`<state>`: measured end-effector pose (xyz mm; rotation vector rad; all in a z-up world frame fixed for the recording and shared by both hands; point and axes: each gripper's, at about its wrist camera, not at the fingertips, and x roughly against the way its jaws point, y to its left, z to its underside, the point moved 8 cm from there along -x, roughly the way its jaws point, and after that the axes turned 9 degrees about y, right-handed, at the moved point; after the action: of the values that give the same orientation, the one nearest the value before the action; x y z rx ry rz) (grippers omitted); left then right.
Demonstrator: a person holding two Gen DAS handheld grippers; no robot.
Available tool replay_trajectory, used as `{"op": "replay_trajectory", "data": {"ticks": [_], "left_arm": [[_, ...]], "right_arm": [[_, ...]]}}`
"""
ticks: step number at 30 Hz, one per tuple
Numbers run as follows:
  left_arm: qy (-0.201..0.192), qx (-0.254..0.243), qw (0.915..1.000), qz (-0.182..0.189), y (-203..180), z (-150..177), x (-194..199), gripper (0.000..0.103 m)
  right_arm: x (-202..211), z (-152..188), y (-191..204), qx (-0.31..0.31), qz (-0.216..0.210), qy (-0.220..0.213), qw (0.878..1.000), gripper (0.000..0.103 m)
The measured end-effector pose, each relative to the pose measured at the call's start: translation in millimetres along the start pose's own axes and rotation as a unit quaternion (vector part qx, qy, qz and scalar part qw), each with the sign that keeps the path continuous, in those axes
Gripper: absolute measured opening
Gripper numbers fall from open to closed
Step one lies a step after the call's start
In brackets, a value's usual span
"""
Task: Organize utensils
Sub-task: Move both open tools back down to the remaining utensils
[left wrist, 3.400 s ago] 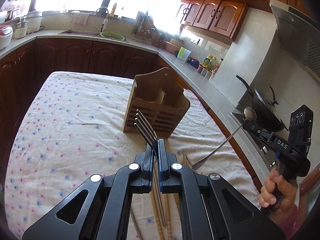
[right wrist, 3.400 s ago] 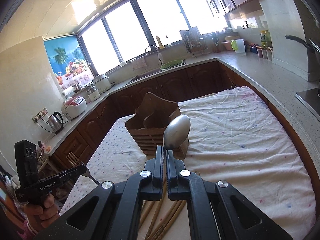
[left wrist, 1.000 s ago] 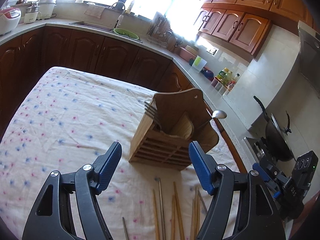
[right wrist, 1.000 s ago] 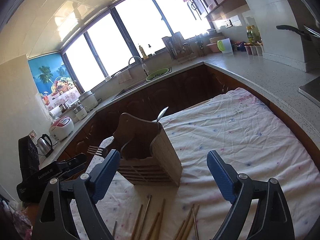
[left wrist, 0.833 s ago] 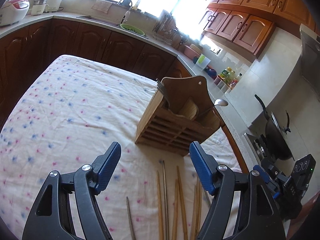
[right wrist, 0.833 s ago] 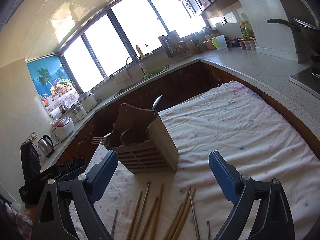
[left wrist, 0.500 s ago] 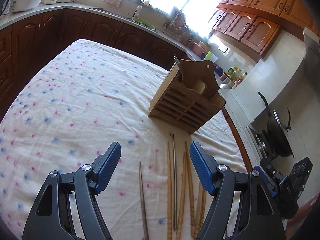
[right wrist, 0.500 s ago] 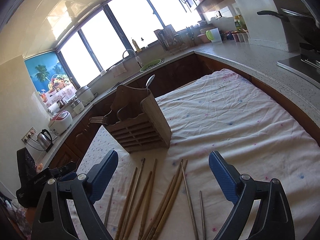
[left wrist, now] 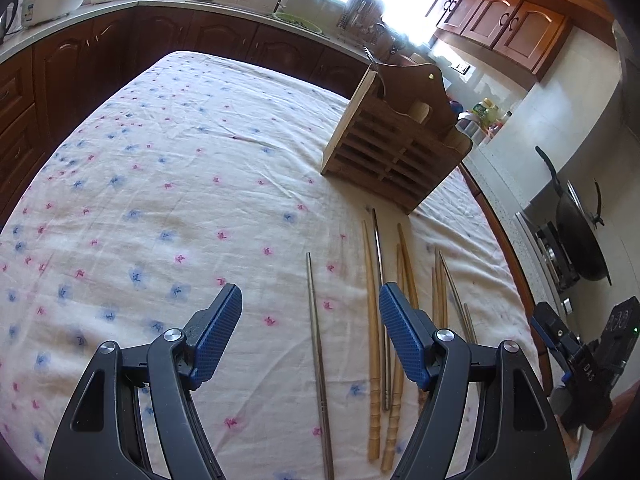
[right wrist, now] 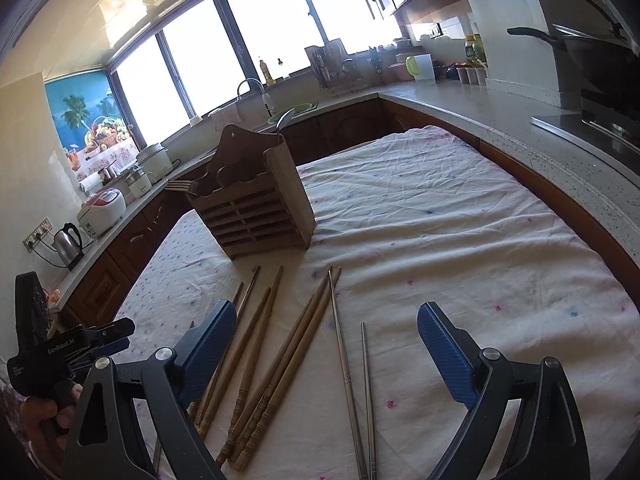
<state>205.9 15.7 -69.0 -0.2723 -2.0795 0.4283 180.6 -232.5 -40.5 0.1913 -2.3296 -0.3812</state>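
A wooden utensil holder [left wrist: 394,148] [right wrist: 256,204] stands on the floral cloth; a fork [right wrist: 182,187] and a spoon [right wrist: 285,119] stick out of it. Several wooden chopsticks [left wrist: 373,320] [right wrist: 276,356] and metal chopsticks [left wrist: 316,340] [right wrist: 346,360] lie loose on the cloth in front of the holder. My left gripper [left wrist: 310,316] is open and empty, hovering above the metal chopstick. My right gripper [right wrist: 324,344] is open and empty above the chopsticks; it also shows at the right edge of the left wrist view [left wrist: 576,360].
The table [left wrist: 140,184] is ringed by a kitchen counter [right wrist: 500,120] with dark cabinets. A wok on a stove [left wrist: 580,236] sits to the right. A rice cooker [right wrist: 102,210] and kettle [right wrist: 68,242] stand on the left counter.
Both grippers let go of the fork and spoon, which now stand in the holder, opened, and drew back and down toward the chopsticks on the cloth.
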Motion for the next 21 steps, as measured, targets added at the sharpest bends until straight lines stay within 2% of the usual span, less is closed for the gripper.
{"op": "replay_trajectory", "data": {"ticks": [11,14,21], "left_arm": [[0.013,-0.014,0.9996,-0.020,-2.3,2.3,-9.1,0.072],[0.015,-0.024,0.9991,-0.031,-4.3,2.6,-12.1,0.072],[0.030,-0.050,0.9972,-0.048,-10.1,5.0,-24.7,0.072]], "right_arm": [[-6.6,2.0,4.0,0.015,-0.002,0.011,1.000,0.087],[-11.3,3.3,3.2,0.017,0.001,0.019,1.000,0.079],[-28.9,6.7,3.5,0.028,0.004,0.049,0.998,0.053]]}}
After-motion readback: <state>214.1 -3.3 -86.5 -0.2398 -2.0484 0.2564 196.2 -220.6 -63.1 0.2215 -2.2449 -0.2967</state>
